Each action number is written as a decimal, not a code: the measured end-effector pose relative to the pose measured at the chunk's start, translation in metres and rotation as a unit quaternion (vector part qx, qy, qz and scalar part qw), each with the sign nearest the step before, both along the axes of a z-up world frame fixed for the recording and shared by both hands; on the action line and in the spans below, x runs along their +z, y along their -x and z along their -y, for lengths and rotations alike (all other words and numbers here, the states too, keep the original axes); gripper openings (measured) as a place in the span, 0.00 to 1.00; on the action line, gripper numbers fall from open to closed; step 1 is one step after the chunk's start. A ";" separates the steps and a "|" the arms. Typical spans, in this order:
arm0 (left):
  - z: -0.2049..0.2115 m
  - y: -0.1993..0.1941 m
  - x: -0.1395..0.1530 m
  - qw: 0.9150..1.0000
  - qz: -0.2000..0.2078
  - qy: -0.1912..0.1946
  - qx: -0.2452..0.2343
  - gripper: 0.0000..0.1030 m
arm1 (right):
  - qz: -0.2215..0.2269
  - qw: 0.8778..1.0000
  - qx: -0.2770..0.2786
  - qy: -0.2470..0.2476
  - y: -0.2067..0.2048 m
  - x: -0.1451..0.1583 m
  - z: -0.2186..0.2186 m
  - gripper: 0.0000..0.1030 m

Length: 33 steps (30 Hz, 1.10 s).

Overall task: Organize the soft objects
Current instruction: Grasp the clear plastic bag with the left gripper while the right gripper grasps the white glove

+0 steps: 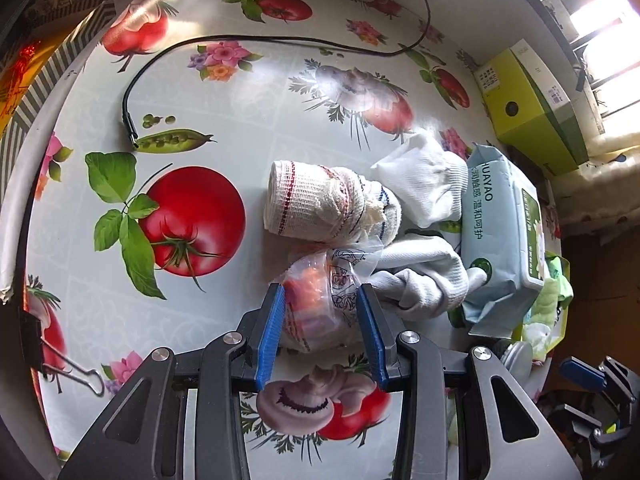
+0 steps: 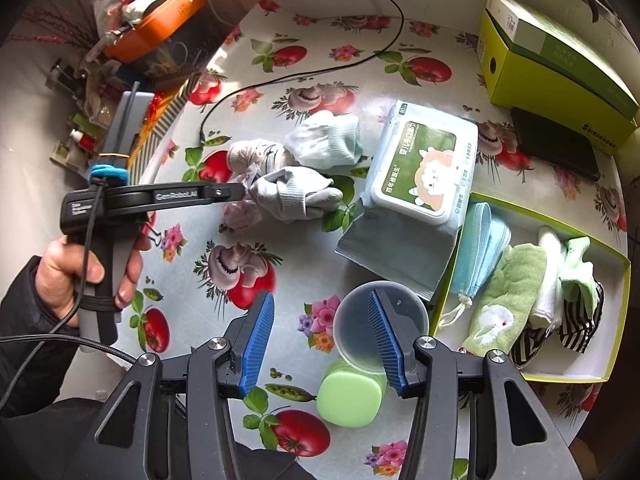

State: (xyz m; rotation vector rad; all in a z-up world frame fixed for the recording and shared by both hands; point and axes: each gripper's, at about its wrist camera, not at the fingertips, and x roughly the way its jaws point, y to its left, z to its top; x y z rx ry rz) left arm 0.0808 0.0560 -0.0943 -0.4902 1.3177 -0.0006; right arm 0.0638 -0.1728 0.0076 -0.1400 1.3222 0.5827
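Crinkled clear plastic, a small bag with orange pieces inside [image 1: 320, 300], sits right between the blue ribbed pads of our left gripper [image 1: 322, 316], at lower centre of the left wrist view; the pads flank it on both sides and seem to touch the film, though we cannot tell whether they truly press it. Its long axis runs up the frame, along the fingers, so we judge the bite well aligned. Directly above it lies the rolled cream bandage with red stitching [image 1: 316, 206], laid crosswise; to the right a grey knitted sock [image 1: 424, 276] touches the bag's edge (it could get dragged along), with a folded white sock [image 1: 424, 178] above and the pale blue wet-wipe pack [image 1: 500, 236] beyond. Our right gripper [image 2: 320, 340] stands spread and empty, one finger over a translucent grey round cup [image 2: 356, 340], a green square-capped bottle [image 2: 350, 398] below; the yellow-green cardboard tray [image 2: 536, 212] with cloths lies at right, nearer that hand. The sock and wipe pack lie between bag and tray.
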 end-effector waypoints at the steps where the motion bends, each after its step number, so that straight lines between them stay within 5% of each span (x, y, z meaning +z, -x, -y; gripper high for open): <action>1: 0.001 -0.001 -0.003 1.000 -0.001 -0.001 0.001 0.37 | -0.001 1.000 0.002 0.001 -0.002 -0.001 -0.002 0.47; 33: -0.009 0.021 -0.007 1.000 -0.002 -0.022 0.001 0.29 | 0.004 0.996 0.080 0.031 -0.058 -0.047 -0.085 0.50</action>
